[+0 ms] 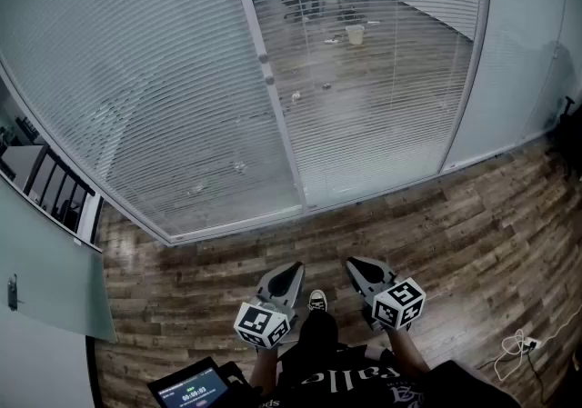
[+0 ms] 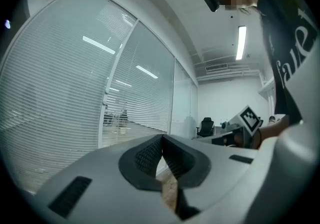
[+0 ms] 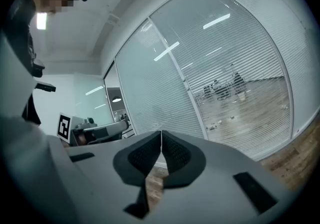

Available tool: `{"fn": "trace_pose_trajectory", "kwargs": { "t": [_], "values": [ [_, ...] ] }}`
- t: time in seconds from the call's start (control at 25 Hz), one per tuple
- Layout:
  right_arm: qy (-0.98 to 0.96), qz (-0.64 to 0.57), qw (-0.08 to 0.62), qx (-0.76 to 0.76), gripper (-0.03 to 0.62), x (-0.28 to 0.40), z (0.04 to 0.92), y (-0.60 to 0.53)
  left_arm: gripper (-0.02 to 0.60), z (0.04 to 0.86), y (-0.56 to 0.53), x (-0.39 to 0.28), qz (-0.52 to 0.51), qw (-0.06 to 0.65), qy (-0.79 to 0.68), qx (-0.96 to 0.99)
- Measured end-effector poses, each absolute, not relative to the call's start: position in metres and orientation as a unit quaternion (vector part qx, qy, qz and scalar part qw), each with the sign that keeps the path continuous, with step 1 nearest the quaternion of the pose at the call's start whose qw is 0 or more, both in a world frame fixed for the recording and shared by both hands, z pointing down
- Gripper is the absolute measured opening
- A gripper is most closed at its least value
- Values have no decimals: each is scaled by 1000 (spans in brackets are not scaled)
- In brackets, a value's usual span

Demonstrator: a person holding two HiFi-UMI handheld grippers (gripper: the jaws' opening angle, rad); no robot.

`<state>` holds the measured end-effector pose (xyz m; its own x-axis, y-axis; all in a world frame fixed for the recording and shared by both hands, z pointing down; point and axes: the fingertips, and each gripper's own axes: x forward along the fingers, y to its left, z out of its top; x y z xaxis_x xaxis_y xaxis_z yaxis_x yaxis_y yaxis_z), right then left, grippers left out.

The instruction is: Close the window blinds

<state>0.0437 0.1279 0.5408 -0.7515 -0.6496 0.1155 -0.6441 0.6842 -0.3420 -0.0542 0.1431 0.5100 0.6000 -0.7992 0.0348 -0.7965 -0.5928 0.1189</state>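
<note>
White slatted blinds (image 1: 145,97) hang behind a glass wall ahead of me. The left panel's slats look turned nearly flat. The right panel (image 1: 391,79) lets the room beyond show through its slats. A white frame post (image 1: 273,97) with small knobs divides the two. My left gripper (image 1: 296,266) and right gripper (image 1: 351,263) hang low by my legs, side by side, well short of the glass. Both are shut with nothing between the jaws, as the left gripper (image 2: 161,139) and right gripper (image 3: 161,133) views show.
Wood plank floor (image 1: 455,233) runs from my shoe (image 1: 317,301) to the glass wall. A cable with a plug (image 1: 520,344) lies at the right. A small screen (image 1: 193,388) sits at the lower left. A frosted panel (image 1: 45,261) stands at the left.
</note>
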Motion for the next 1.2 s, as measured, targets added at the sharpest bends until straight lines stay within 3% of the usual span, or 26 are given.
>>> {"fn": "trace_pose_trajectory", "kwargs": {
  "t": [0.48,0.64,1.2],
  "values": [
    [914,-126,38,-383,17,-38,495,-82,5,477,-73,-136,-43,51,-426,902],
    [914,-100,4,-392,17,-62,493,-126,5,469,-132,-164,-49,39,-430,900],
    [927,-141,-13,-347,18,-76,502,-254,6,455,-292,-175,-37,1,-482,875]
  ]
}}
